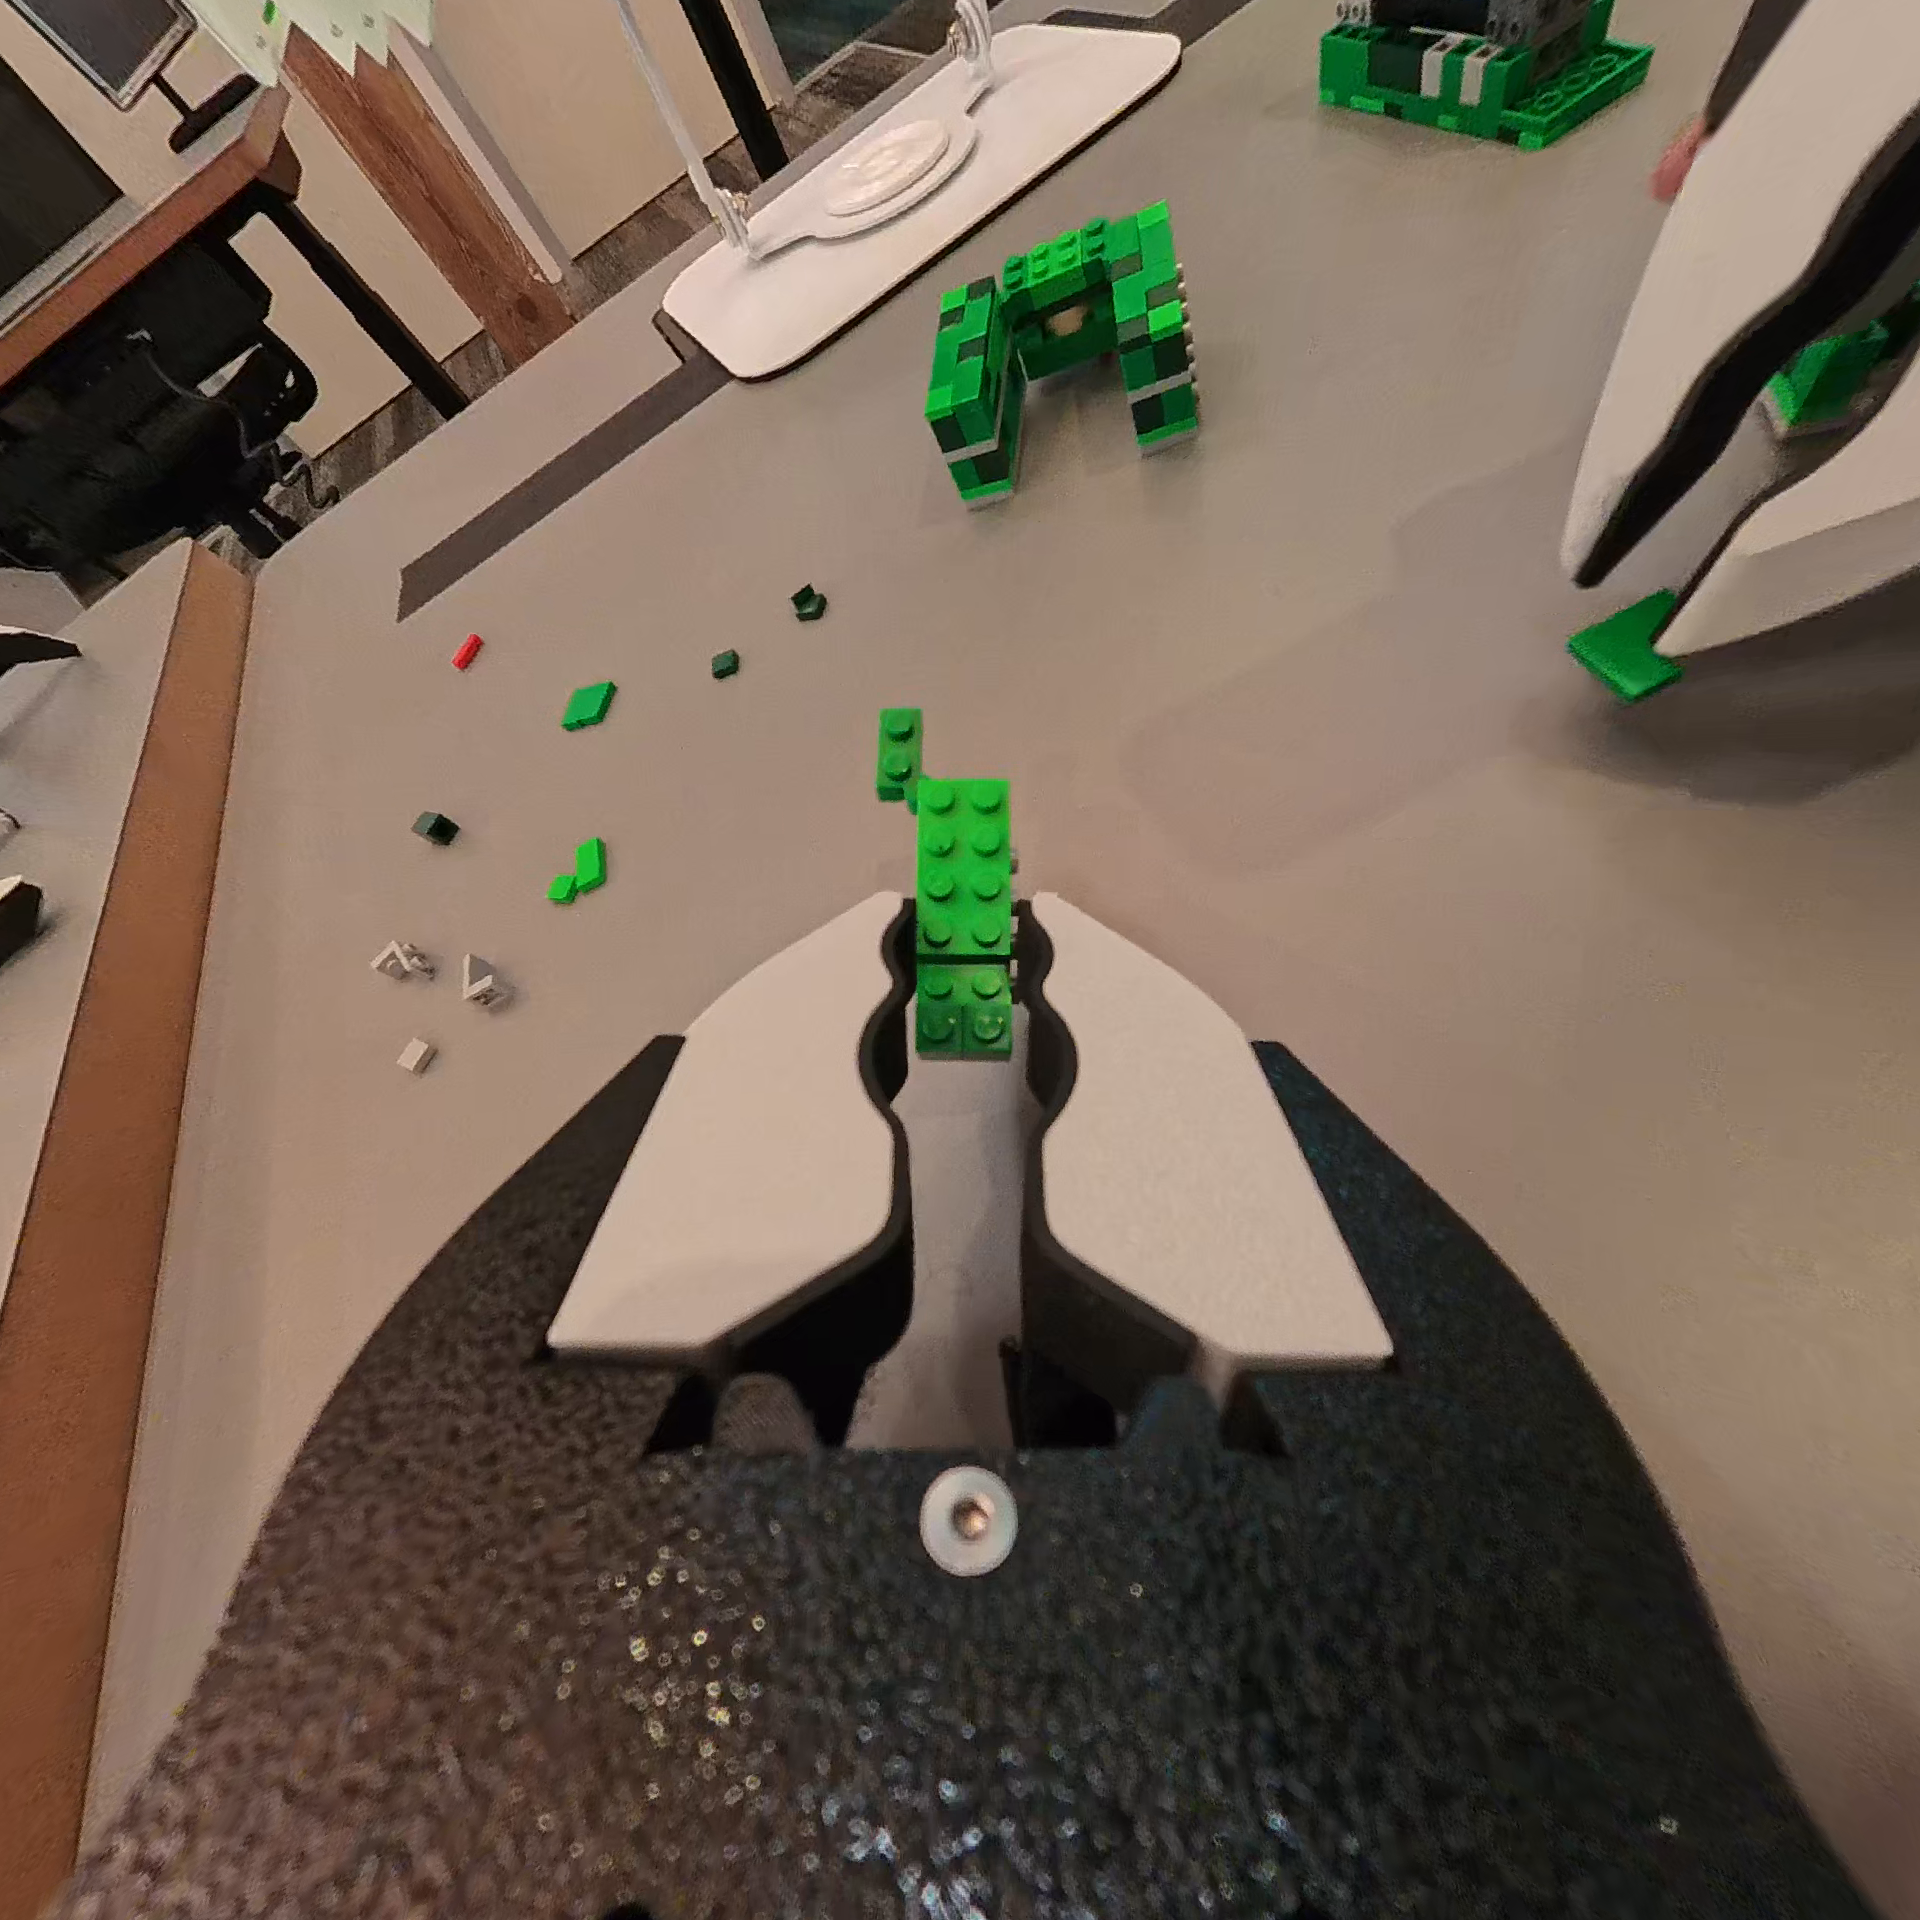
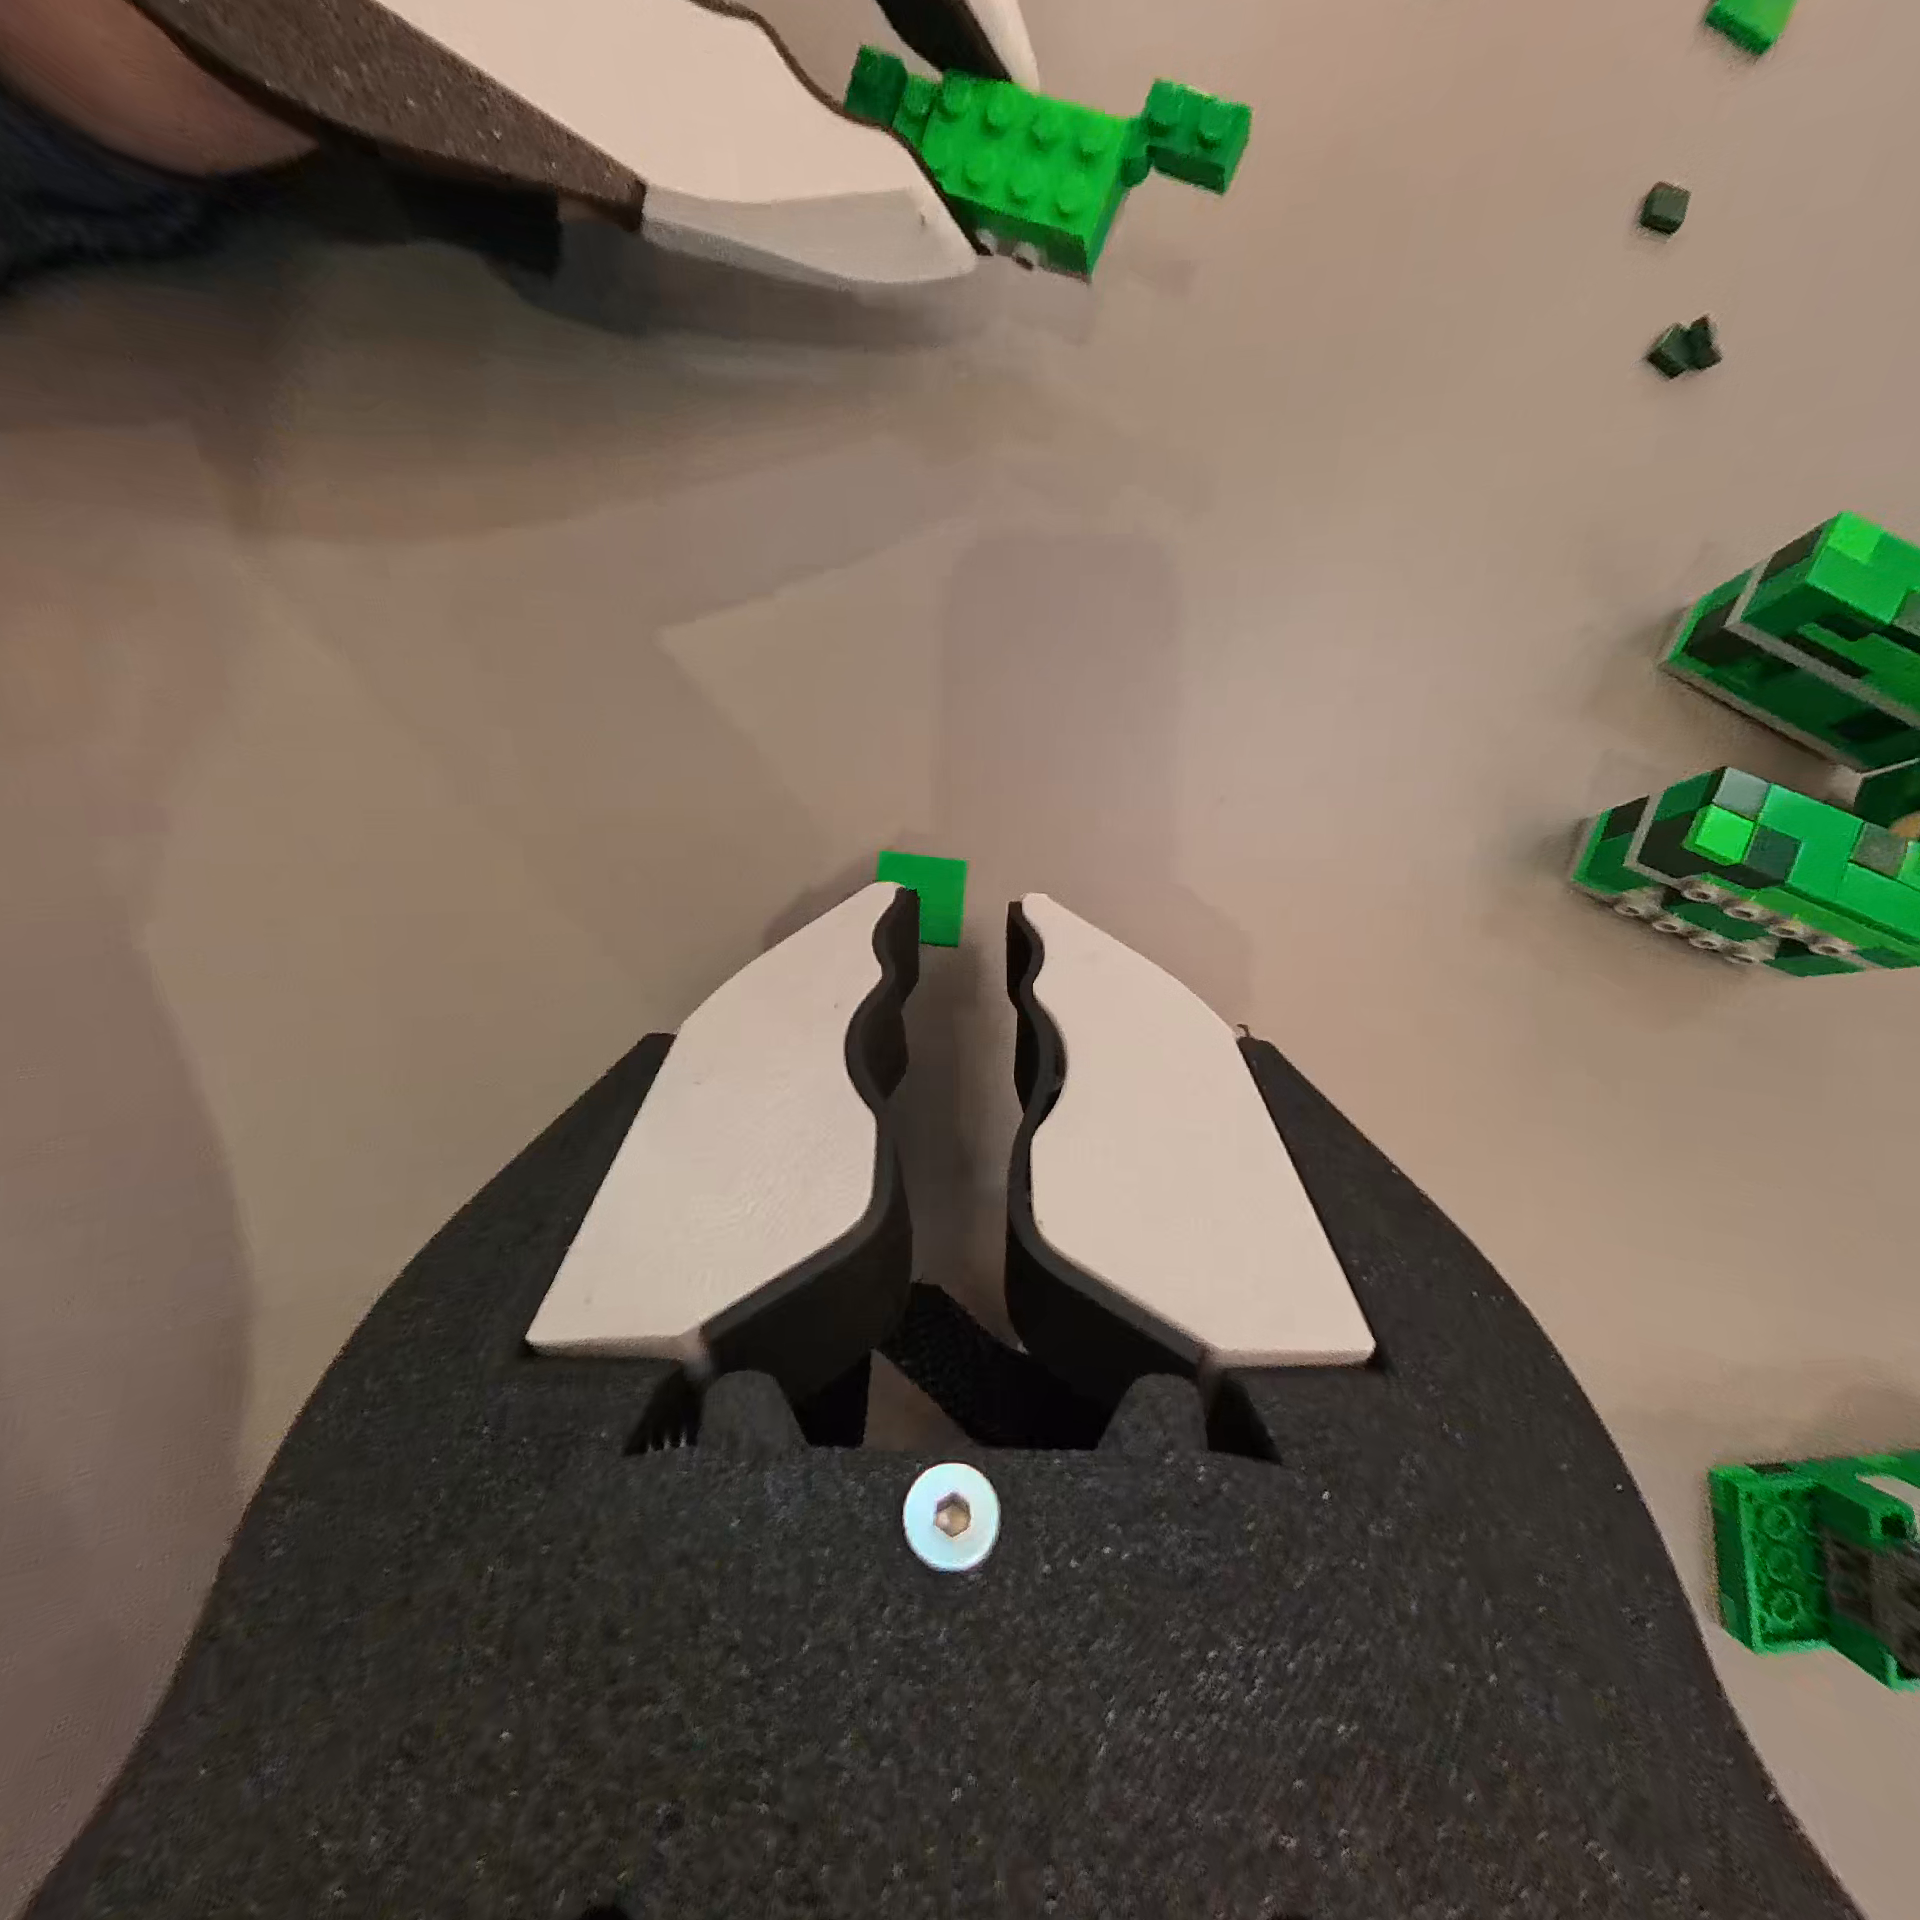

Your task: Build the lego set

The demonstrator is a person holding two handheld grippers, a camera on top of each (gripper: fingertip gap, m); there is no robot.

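Note:
My left gripper [image 1: 966,914] is shut on a bright green brick assembly [image 1: 961,883], a long studded plate with a small plate sticking out at its far end, held above the grey table. It also shows at the top of the right wrist view [image 2: 1039,156]. My right gripper [image 2: 963,914] is open by a narrow gap, tips down at the table. A flat green tile [image 2: 925,899] lies at its left fingertip, not clamped. In the left wrist view the right gripper [image 1: 1626,613] is at the far right over that tile [image 1: 1621,660].
A green arch-shaped build [image 1: 1060,353] stands mid-table, also in the right wrist view [image 2: 1766,883]. A green base build [image 1: 1475,73] sits far back. Loose small pieces lie left: red [image 1: 468,651], green [image 1: 588,707], dark green [image 1: 725,664], grey [image 1: 405,961]. A white stand [image 1: 914,177] is behind. One gripper's finger ends stand about 12 centimeters off the other's.

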